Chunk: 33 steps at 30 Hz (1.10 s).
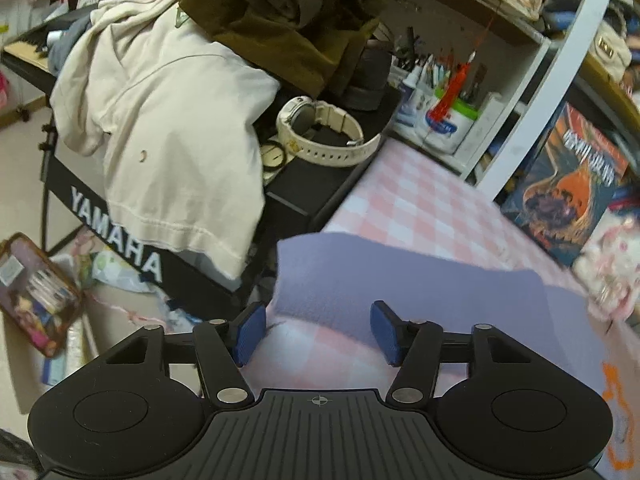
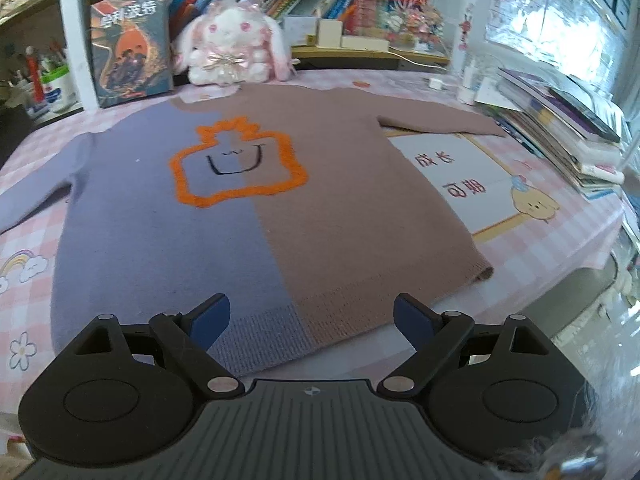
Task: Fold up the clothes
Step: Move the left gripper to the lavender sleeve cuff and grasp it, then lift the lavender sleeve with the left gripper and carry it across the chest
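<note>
One sweater [image 2: 256, 208] lies on one checked tablecloth [image 2: 540, 248], with one plush rabbit [image 2: 230, 46], one upright book [image 2: 130, 40], one printed sheet [image 2: 464, 180], one watch [image 1: 320, 132], one cream garment [image 1: 168, 128], one olive garment [image 1: 288, 12] and two grippers, left [image 1: 318, 332] and right [image 2: 312, 322]

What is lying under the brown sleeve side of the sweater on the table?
The sweater lies flat on a pink checked tablecloth. A white sheet with red characters pokes out beside the brown half; how far it runs underneath is hidden.
</note>
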### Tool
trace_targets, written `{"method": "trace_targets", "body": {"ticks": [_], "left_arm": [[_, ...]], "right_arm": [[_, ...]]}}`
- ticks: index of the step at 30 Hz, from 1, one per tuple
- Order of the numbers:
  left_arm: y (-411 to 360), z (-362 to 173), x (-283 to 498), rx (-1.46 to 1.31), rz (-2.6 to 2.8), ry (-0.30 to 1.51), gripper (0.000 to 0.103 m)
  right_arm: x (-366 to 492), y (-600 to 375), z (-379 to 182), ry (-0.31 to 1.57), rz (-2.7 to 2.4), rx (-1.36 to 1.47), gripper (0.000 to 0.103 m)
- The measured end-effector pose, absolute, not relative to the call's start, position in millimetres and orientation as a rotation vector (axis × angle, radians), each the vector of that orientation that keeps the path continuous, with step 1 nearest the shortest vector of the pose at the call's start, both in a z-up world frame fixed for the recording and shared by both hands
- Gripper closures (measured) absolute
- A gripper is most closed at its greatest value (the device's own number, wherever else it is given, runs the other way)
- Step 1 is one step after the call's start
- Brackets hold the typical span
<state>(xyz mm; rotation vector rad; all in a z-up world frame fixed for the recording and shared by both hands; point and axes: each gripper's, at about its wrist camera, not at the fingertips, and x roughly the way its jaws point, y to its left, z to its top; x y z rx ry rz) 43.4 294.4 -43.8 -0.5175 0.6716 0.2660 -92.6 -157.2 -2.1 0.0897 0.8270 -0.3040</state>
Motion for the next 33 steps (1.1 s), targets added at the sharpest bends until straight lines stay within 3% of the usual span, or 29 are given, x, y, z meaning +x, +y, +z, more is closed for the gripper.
{"method": "trace_targets", "body": {"ticks": [2, 12, 18, 21, 24, 33], "left_arm": [[296, -45, 46, -0.563, 0.250, 0.655, 0.061], [293, -54, 63, -0.745, 0.178, 0.624, 0.061], [278, -57, 72, -0.754, 0.158, 0.643, 0.066], [278, -58, 75, -0.756, 0.241, 0.647, 0.091], [282, -60, 77, -0.789, 0.280, 0.641, 0.099], [245, -22, 77, -0.691, 0.213, 0.513, 0.100]], "right_arm": [[-92, -156, -3, 0.832, -0.311, 0.088, 0.015], [-84, -154, -1, 0.835, -0.325, 0.077, 0.015], [-82, -157, -1, 0.834, -0.326, 0.071, 0.015], [-82, -162, -2, 0.833, -0.331, 0.076, 0.015], [-82, -167, -2, 0.833, -0.337, 0.081, 0.015], [-69, -194, -8, 0.822, -0.298, 0.106, 0.015]]}}
